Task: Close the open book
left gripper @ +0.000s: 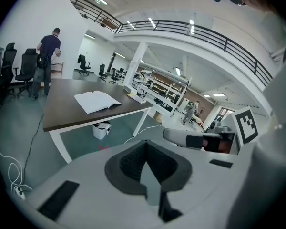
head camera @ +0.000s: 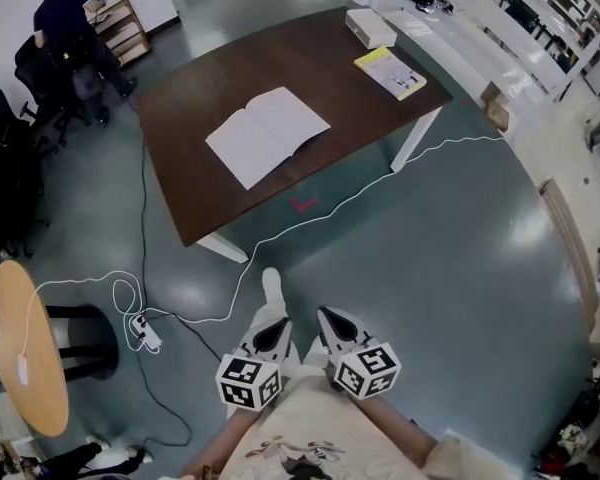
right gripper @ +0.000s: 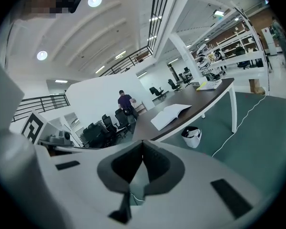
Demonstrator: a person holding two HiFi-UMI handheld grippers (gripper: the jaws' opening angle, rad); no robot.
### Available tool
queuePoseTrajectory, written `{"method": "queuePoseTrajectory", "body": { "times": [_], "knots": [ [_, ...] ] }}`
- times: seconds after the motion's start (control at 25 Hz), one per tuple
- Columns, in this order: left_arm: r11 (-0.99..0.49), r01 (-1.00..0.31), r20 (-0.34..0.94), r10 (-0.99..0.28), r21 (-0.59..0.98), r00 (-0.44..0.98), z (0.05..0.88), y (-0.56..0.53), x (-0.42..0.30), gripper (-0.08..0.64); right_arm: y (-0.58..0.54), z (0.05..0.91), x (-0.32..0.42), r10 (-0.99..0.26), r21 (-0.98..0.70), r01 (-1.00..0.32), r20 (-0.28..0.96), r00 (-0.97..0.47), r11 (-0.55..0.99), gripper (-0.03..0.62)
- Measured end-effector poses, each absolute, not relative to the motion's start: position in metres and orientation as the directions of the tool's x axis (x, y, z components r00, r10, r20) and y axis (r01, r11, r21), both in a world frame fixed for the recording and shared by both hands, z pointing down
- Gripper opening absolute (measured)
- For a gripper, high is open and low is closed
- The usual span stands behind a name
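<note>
The open book [head camera: 267,135] lies flat with white pages up in the middle of a dark brown table [head camera: 190,203]. It also shows far ahead as the open book [left gripper: 96,101] and the open book [right gripper: 170,114] in the two gripper views. Both grippers hang side by side close to my body, well short of the table. My left gripper [head camera: 272,320] has its jaws together with nothing between them, its tips meeting at the left gripper [left gripper: 145,143]. My right gripper [head camera: 330,318] is likewise shut and empty, seen as the right gripper [right gripper: 143,143].
A yellow book [head camera: 391,72] and a white box [head camera: 370,27] sit at the table's far right. A white cable [head camera: 420,158] and a power strip [head camera: 145,332] lie on the floor. A round wooden table [head camera: 25,348] stands at left. A person [head camera: 68,23] stands far left. A waste bin [left gripper: 101,129] sits under the table.
</note>
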State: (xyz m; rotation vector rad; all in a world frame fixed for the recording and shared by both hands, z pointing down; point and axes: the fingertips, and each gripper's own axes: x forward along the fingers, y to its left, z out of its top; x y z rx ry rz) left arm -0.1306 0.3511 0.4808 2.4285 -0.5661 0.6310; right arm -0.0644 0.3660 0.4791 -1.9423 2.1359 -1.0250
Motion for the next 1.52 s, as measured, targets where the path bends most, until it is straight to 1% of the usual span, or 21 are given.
{"method": "queuePoseTrajectory", "body": {
  "times": [0.2,0.4,0.68,0.84,1.0,1.16,1.24,1.28,1.32,1.52],
  "knots": [
    [-0.739,-0.51,0.54,-0.236,0.44,0.808,0.491,0.265,-0.121,0.005,0.292,0.492,-0.05,-0.9,-0.501,-0.862,0.406,-0.162,-0.071,0.006],
    [-0.764,-0.463,0.526,-0.193,0.448,0.828,0.487,0.17,-0.103,0.005,0.197,0.491,-0.026,-0.898,-0.473,-0.873,0.427,-0.109,-0.119,0.006],
    [-0.777,-0.433,0.498,-0.18,0.457,0.848,0.479,0.065,-0.106,0.005,0.099,0.481,-0.024,-0.899,-0.462,-0.874,0.432,-0.072,-0.152,0.006],
    [-0.785,-0.401,0.497,-0.139,0.471,0.857,0.484,0.044,-0.09,0.005,0.067,0.489,-0.02,-0.895,-0.537,-0.832,0.428,-0.127,-0.139,0.006],
    [-0.796,-0.339,0.51,-0.044,0.502,0.859,0.497,0.041,-0.071,0.005,0.038,0.509,-0.004,-0.887,-0.669,-0.719,0.431,-0.167,-0.19,0.008],
    [-0.801,-0.363,0.527,-0.071,0.476,0.847,0.5,0.024,-0.062,0.005,0.014,0.523,0.019,-0.88,-0.684,-0.703,0.437,-0.184,-0.193,0.011],
    [-0.8,-0.379,0.538,-0.084,0.465,0.839,0.504,0.013,-0.052,0.005,0.003,0.532,0.036,-0.878,-0.698,-0.687,0.44,-0.189,-0.201,0.048],
    [-0.799,-0.386,0.545,-0.088,0.461,0.834,0.505,0.008,-0.047,0.005,-0.002,0.537,0.043,-0.876,-0.702,-0.681,0.444,-0.19,-0.208,0.086],
    [-0.798,-0.392,0.55,-0.091,0.458,0.83,0.506,0.004,-0.042,0.005,-0.007,0.541,0.049,-0.873,-0.701,-0.681,0.45,-0.191,-0.212,0.094],
    [-0.795,-0.425,0.576,-0.118,0.434,0.809,0.514,-0.018,-0.017,0.005,-0.031,0.562,0.074,-0.855,-0.684,-0.701,0.474,-0.212,-0.205,0.094]
  ]
}}
